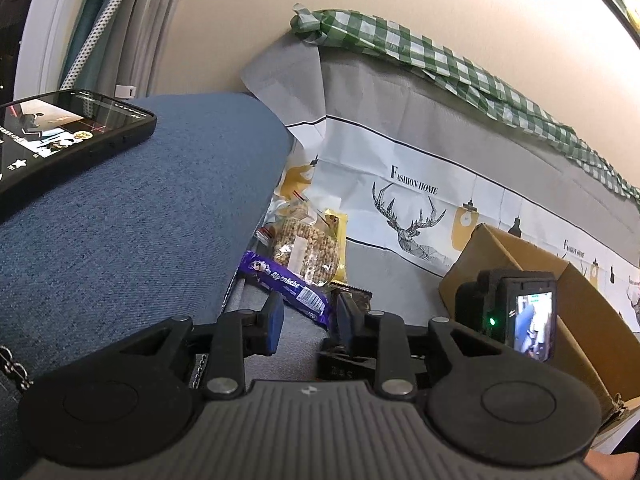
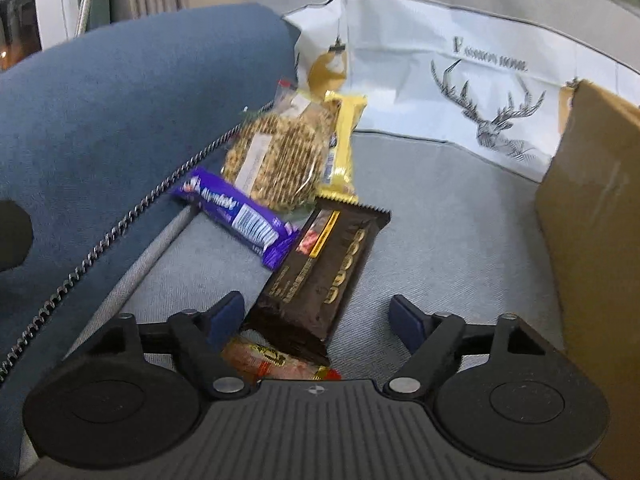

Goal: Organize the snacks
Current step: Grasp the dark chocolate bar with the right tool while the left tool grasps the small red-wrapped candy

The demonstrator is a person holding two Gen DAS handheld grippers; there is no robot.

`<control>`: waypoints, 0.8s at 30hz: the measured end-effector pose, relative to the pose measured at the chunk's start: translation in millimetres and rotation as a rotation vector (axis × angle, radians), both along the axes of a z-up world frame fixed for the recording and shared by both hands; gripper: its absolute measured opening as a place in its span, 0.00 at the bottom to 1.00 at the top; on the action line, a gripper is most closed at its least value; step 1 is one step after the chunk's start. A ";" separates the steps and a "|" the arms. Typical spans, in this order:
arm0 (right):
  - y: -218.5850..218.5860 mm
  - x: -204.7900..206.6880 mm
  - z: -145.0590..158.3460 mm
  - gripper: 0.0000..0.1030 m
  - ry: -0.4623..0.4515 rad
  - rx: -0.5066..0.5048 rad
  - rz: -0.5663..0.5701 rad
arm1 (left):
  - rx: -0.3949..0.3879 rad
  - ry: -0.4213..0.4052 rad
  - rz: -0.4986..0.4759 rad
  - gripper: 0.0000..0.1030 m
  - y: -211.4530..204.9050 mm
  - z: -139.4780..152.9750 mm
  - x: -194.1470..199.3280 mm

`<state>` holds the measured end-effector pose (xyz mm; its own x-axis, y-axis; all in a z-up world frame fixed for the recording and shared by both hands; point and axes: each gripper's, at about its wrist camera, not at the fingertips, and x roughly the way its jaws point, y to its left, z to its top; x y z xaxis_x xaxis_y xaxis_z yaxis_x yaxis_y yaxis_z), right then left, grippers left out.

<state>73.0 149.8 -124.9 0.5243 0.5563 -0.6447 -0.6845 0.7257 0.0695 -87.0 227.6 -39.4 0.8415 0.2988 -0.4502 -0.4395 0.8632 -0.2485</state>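
Several snacks lie in a heap on the grey sofa seat [image 2: 440,220] beside the blue armrest [image 2: 100,120]. A purple Alpenliebe bar [image 2: 236,216] lies next to a round peanut brittle pack [image 2: 276,164], a yellow bar [image 2: 344,140] and a dark brown chocolate bar [image 2: 320,272]. An orange-red wrapper [image 2: 276,362] lies under my right gripper. My right gripper [image 2: 320,320] is open, its jaws wide apart over the near end of the brown bar. My left gripper [image 1: 310,320] is open and empty, just short of the purple bar [image 1: 288,288].
A cardboard box [image 2: 592,240] stands on the seat at the right; it also shows in the left wrist view [image 1: 560,280], behind the right gripper's camera [image 1: 516,312]. A phone [image 1: 60,136] lies on the armrest. A deer-print cover [image 1: 420,208] drapes the sofa back.
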 end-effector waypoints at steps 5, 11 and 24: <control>-8.2 -2.8 5.8 0.42 -0.002 -0.009 0.027 | 0.002 0.007 0.002 0.32 0.1 -0.1 1.3; -33.9 -1.9 12.2 0.41 0.072 -0.059 0.022 | -0.008 0.015 -0.005 0.32 1.6 0.3 1.2; -112.8 -74.5 31.1 0.41 0.146 -0.084 0.188 | -0.034 0.073 -0.026 0.37 1.5 -2.1 9.0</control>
<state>-1.5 37.0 -93.8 0.3150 0.5765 -0.7539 -0.7949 0.5943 0.1222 -77.9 229.1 -41.5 0.8130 0.2612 -0.5204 -0.4355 0.8661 -0.2455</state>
